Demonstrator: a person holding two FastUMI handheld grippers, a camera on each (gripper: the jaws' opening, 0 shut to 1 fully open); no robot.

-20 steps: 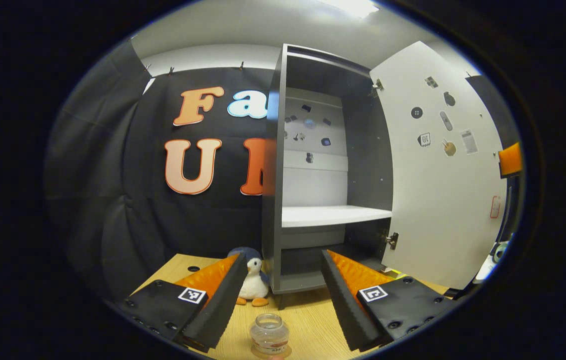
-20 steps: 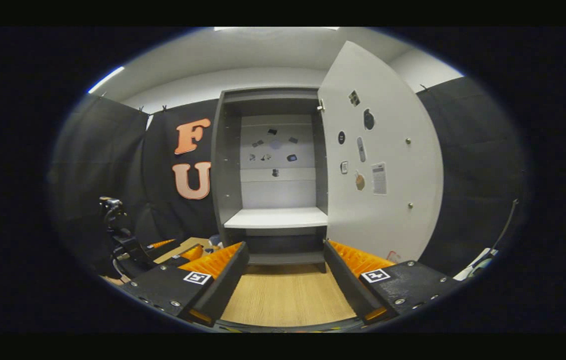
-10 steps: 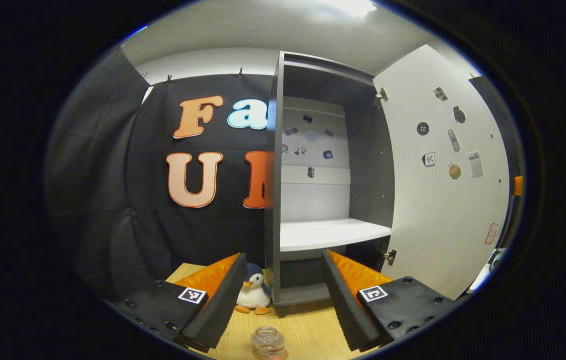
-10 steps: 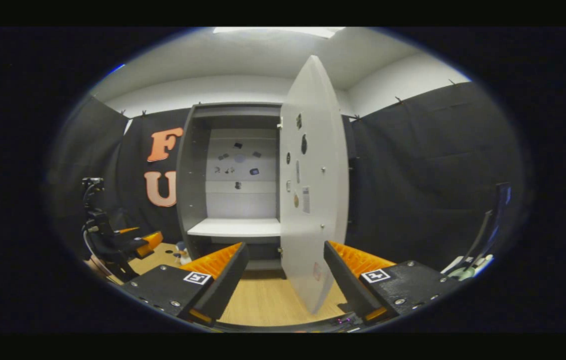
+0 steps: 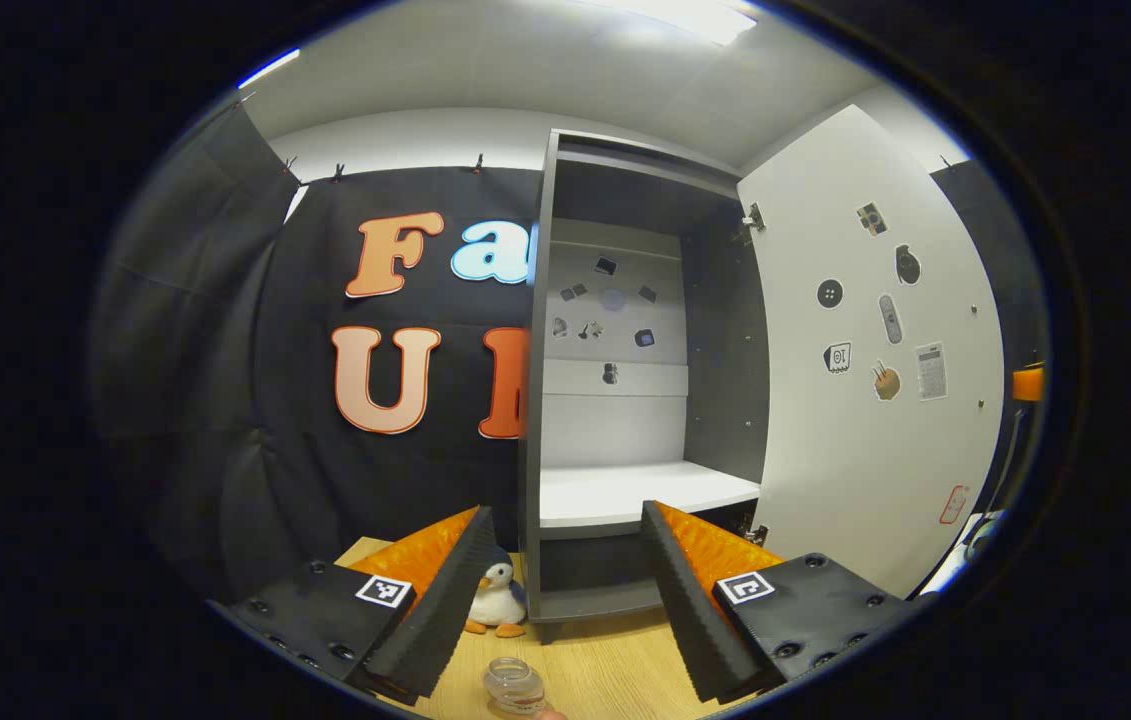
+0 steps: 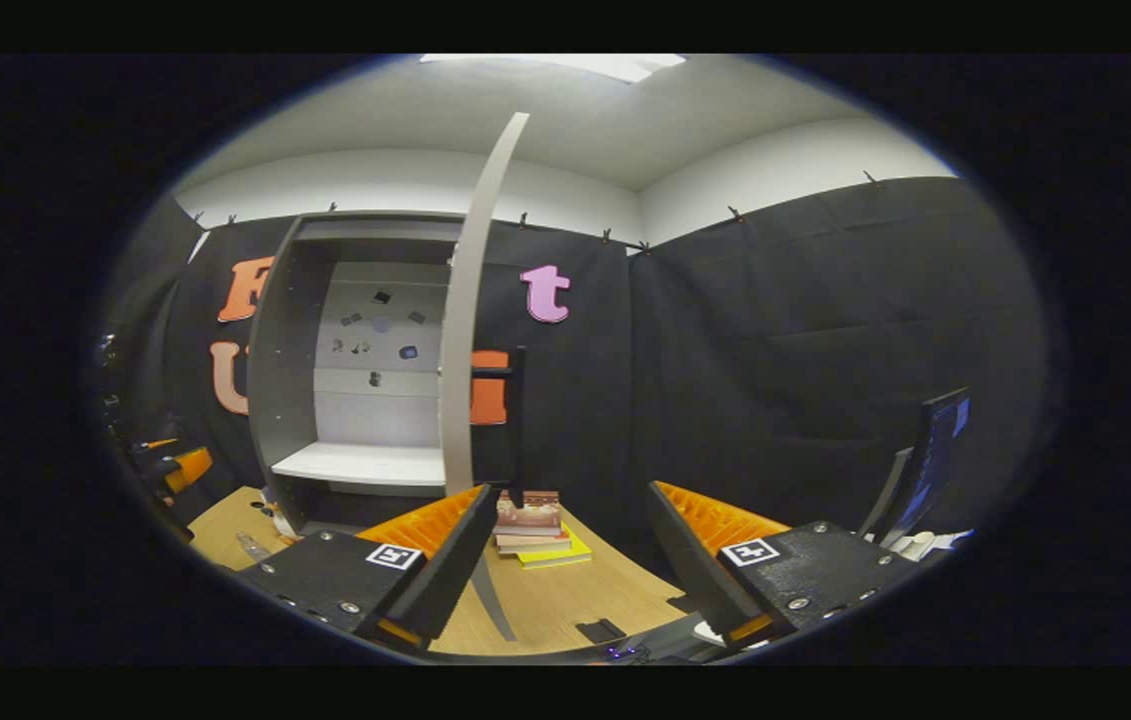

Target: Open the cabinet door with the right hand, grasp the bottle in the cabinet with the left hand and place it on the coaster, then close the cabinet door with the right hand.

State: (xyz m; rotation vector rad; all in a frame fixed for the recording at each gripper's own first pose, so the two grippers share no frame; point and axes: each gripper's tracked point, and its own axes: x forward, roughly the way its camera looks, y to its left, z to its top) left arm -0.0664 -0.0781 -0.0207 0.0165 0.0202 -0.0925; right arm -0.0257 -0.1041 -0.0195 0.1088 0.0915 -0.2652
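Both tools stand with their jaws spread and nothing between them. In the right gripper view the right tool [image 6: 565,560] faces the cabinet door [image 6: 470,330] almost edge-on: the panel rises as a thin tall strip just left of the tool's line, its long axis upright, its free edge the nearest part and passing down between the fingers, though whether it touches either cannot be told. The right hand is plainly the nearer one for the remaining step, and swinging the door shut looks to call for a push leftward toward the cabinet [image 6: 355,380]. The cabinet's white shelf [image 5: 640,490] lies bare in the left gripper view. The bottle [image 5: 513,686] stands upright on the desk [image 5: 615,660] just below and ahead of the left tool [image 5: 565,600], free of its fingers; the coaster under it is barely visible, so its seating cannot be confirmed. A toy penguin [image 5: 499,598] sits by the cabinet's foot, and books [image 6: 535,525] lie stacked on the desk beyond the door.
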